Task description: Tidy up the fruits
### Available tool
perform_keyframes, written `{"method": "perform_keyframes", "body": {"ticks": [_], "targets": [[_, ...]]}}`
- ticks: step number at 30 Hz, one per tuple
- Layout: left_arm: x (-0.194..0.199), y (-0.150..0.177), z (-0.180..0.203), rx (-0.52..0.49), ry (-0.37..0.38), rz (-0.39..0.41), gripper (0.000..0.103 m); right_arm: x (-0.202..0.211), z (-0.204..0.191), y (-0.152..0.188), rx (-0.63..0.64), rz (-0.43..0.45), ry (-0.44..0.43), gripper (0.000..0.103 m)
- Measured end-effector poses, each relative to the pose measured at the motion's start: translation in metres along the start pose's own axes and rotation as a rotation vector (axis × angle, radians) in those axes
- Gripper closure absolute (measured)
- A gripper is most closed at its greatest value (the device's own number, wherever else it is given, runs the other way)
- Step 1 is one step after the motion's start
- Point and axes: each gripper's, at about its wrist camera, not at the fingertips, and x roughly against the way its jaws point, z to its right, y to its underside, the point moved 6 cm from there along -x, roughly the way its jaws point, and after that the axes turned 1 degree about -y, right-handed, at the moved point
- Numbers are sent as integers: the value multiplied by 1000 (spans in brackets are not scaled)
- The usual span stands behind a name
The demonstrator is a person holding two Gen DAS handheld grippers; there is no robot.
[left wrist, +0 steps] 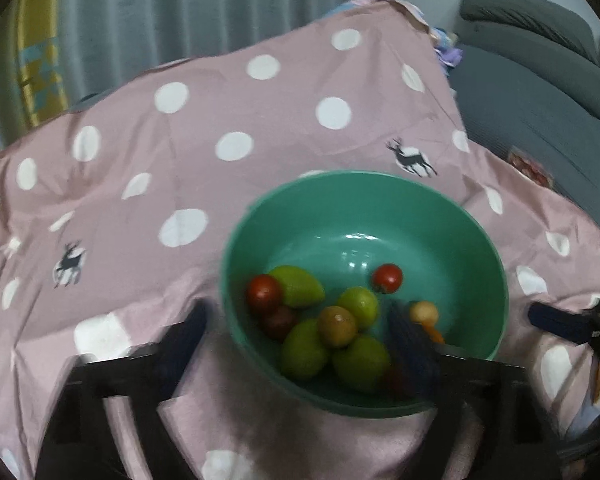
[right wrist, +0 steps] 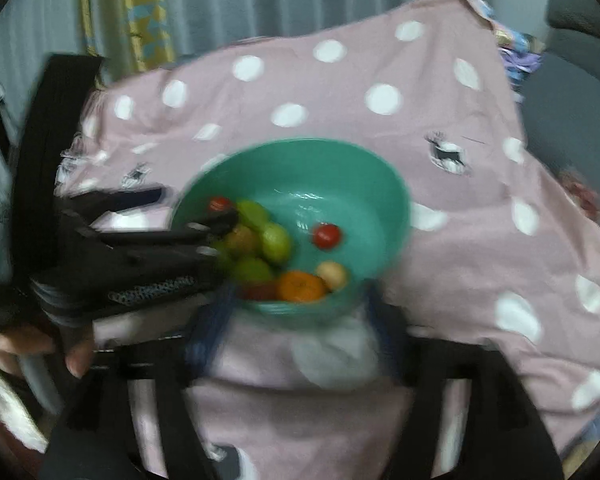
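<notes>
You had both claws spread wide and empty: your left gripper (left wrist: 300, 332) straddled the near rim of the green bowl (left wrist: 496, 264) on the spotted cloth (left wrist: 180, 128), and your right gripper (right wrist: 296, 308) hung at its near edge. The fruits (left wrist: 332, 332) all lay heaped inside. They looked small, round, smooth and likely to roll or bruise, so each probably wanted a gentle pinch across its widest part.

Soft, dim indoor light falls evenly and casts only faint shadows. Small white glare spots sit on the inner wall of the green bowl (left wrist: 420, 216). Both views bend strongly at their dark rounded edges. The right wrist view is smeared with motion blur, worst near its lower edge.
</notes>
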Motion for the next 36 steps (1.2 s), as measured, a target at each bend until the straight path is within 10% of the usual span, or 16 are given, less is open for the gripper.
{"method": "perform_keyframes", "body": {"ticks": [16,36], "targets": [[42,-3,31,-134,-65,97,0,20,12,10,-78,15,-92,0],[52,41,25,-51,34,-223,0,22,-1,41,-88,-199,-43,0]]}}
